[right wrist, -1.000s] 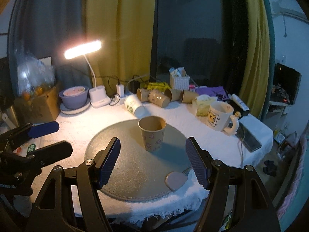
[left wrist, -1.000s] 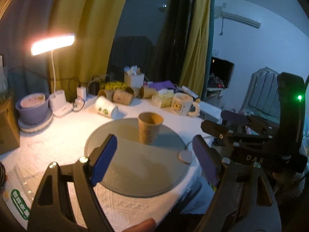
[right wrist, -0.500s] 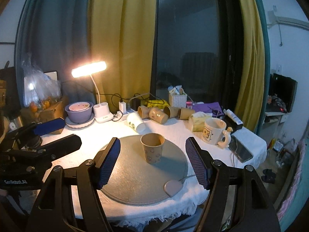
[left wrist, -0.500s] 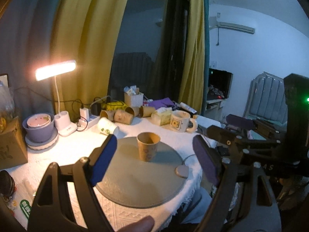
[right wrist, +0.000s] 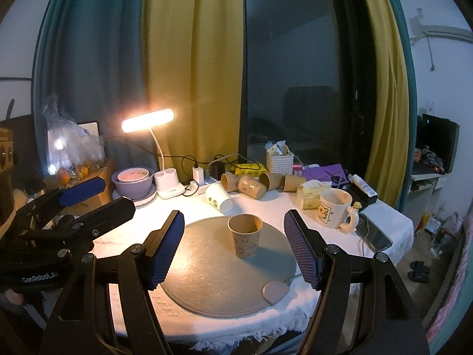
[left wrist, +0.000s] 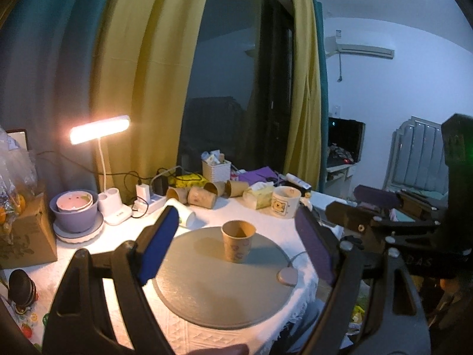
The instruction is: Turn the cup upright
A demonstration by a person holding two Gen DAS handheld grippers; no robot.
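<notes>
Now the paper cup (right wrist: 244, 239) stands the right way up on the round grey mat (right wrist: 207, 275) on the counter (right wrist: 381, 216); it has small purple pictures on its side; the right claw (right wrist: 235, 250) is wide open with nothing in it, well back from the cup; the left claw (left wrist: 236, 248) is wide open and empty too; a white mug (right wrist: 335, 212) with a cartoon bear stands near the mat; more cups (right wrist: 251, 186) lie tipped over behind, near a lit lamp (right wrist: 147, 121).
</notes>
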